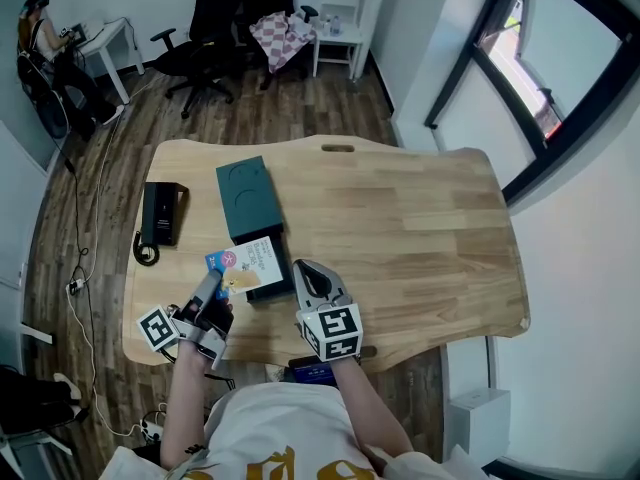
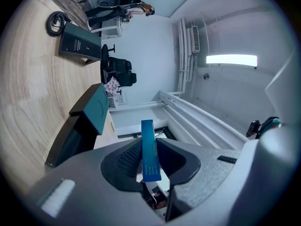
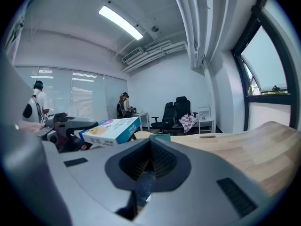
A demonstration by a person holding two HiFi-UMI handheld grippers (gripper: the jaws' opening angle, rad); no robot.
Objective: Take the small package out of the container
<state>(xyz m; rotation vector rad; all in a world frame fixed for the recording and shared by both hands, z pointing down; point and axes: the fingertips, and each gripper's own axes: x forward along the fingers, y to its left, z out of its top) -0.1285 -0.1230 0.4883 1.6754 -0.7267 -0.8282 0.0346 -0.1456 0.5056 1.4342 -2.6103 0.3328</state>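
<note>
Left gripper pinched the package across its thin sides to lift it from the container; right gripper sat closed, empty.

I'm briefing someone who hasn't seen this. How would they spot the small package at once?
On the wooden table, look at the near-left edge beside the open dark container. The small package is the flat blue box pinched in the left gripper, unlike the white sheet lying in the container.

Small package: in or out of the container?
Out. The left gripper pinches the small package by its edge, raised beside the container, not inside it.
</note>
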